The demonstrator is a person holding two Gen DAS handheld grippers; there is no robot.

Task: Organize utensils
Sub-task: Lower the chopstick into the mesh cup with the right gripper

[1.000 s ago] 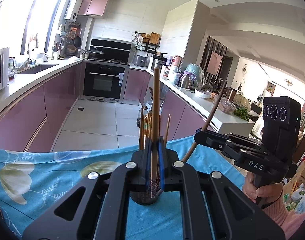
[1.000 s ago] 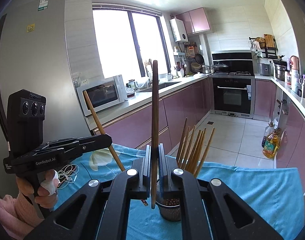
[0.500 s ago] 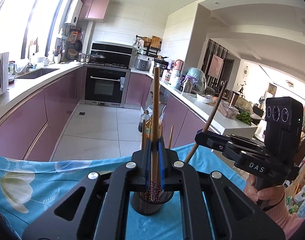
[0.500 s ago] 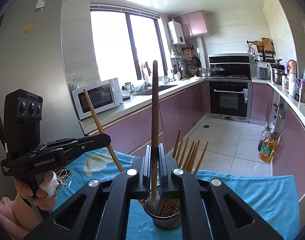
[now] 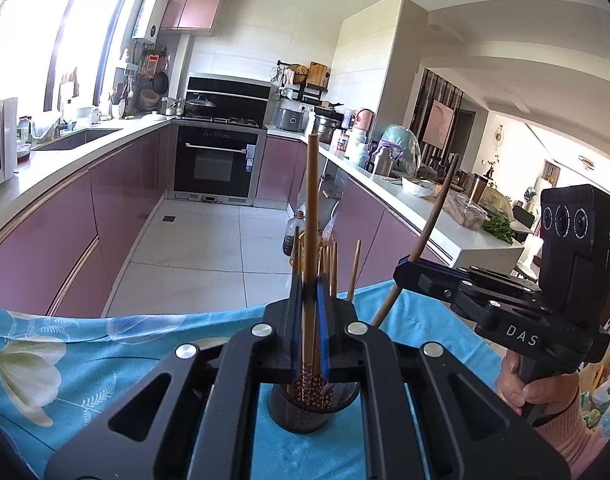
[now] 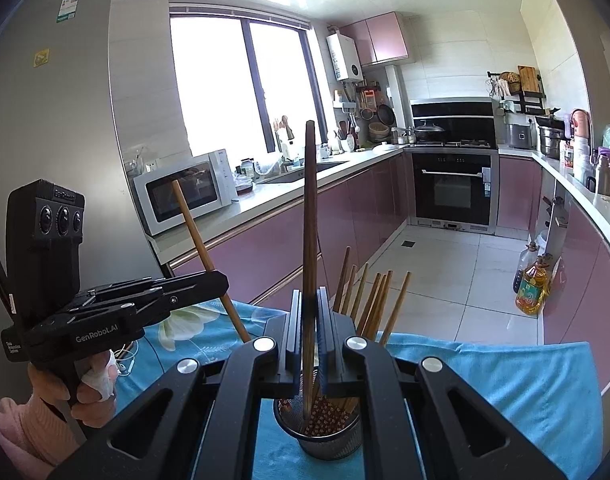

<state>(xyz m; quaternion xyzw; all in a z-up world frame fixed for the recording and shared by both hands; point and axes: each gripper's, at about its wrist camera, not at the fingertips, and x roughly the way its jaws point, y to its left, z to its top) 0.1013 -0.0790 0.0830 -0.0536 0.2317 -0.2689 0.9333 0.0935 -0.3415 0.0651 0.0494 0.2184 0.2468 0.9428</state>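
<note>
I see the tabletop (image 5: pixel 105 360) under its blue floral cloth, with the mesh holder (image 6: pixel 329 436) of chopsticks standing on it. My left gripper (image 5: pixel 309 320) has its jaws clamped on a light chopstick (image 5: pixel 312 216) upright over the holder; my right gripper (image 6: pixel 309 324) pinches a darker chopstick (image 6: pixel 309 216), tip inside.

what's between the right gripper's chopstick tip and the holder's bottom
Nothing visible: in the right wrist view the dark chopstick already dips inside the mesh holder, beside the other chopsticks.
</note>
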